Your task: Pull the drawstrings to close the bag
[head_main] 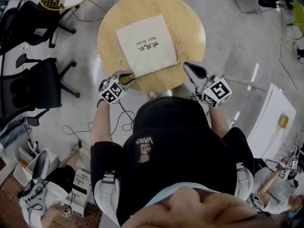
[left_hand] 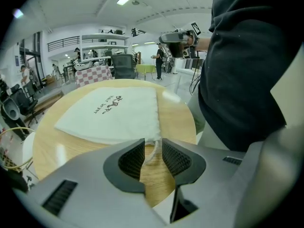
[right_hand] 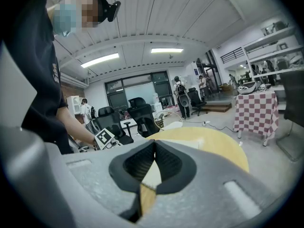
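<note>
A: Checking bag [head_main: 148, 44] position?
B: Flat on round table [head_main: 190, 27], cord end nearest. Left gripper [head_main: 130, 78]: released, drawstring [left_hand: 153, 152] between pads, probably not pinched. Right gripper [right_hand: 154, 146]: clenched, apparently on nothing.

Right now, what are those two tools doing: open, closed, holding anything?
Left tool: open, with the drawstring loose between its jaws.
Right tool: closed, nothing seen gripped.
</note>
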